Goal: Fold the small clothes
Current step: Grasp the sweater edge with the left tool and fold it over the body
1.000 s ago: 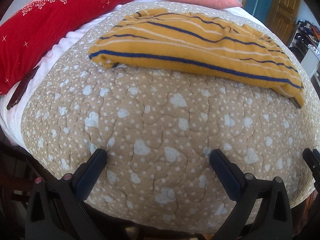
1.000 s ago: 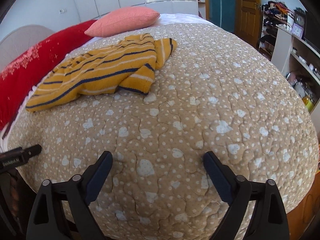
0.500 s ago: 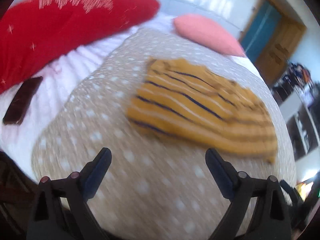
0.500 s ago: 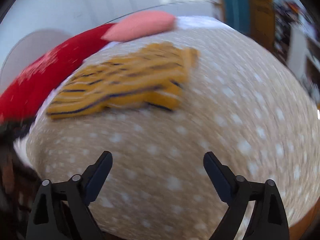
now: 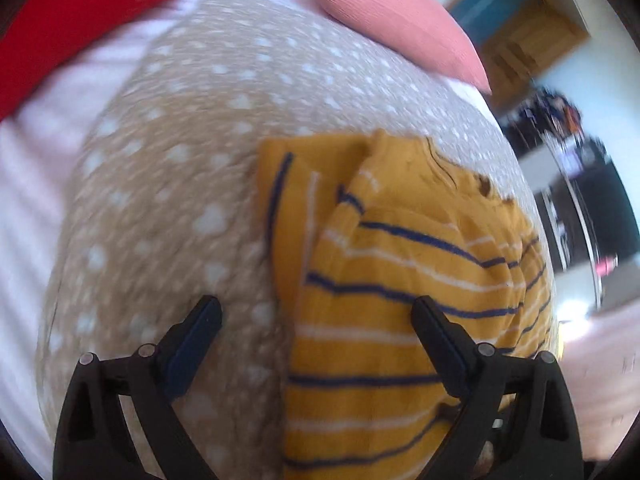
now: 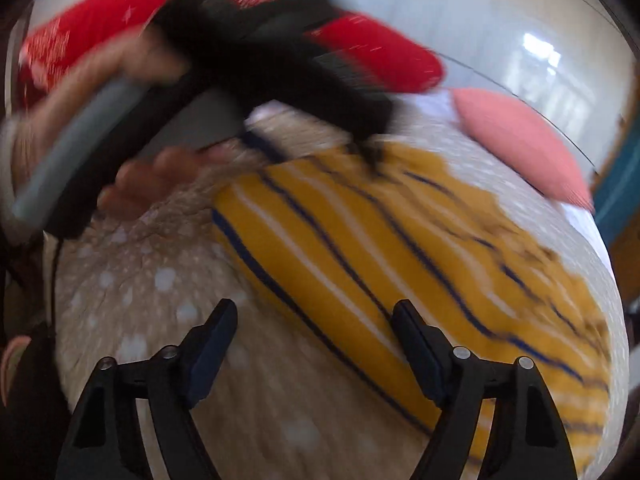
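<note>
**Both grippers over one striped sweater on the quilt**

The left gripper (image 5: 316, 320) stands wide apart with nothing held. Its right finger lies over the mustard sweater (image 5: 400, 264) while its left finger is over bare quilt (image 5: 168, 168), so the sweater's left edge runs between the two pads. No pad presses on cloth.

The right gripper (image 6: 316, 320) is also apart and holds nothing; its jaws have just been closing somewhat, with the sweater's (image 6: 360, 240) lower striped edge crossing the gap between them. Its right finger overlaps the knit, and its left finger is over quilt (image 6: 160, 280). Whether either tip touches the fabric cannot be told through the blur.

In the right wrist view, the left gripper's black body (image 6: 280, 60) appears at the far side of the sweater, carried by a hand (image 6: 152, 176) whose fingers curl beneath the handle. Its front end reaches down to the sweater's far edge; contact there is too smeared to judge.

Count: one sweater, mustard with navy and white stripes, lying rumpled and partly doubled over, towards the right side of the quilt in the left wrist view. One beige quilt dotted with white. One red pillow (image 5: 80, 20) at the quilt's far left, one pink pillow (image 5: 400, 20) at its far edge. Two grippers.
</note>
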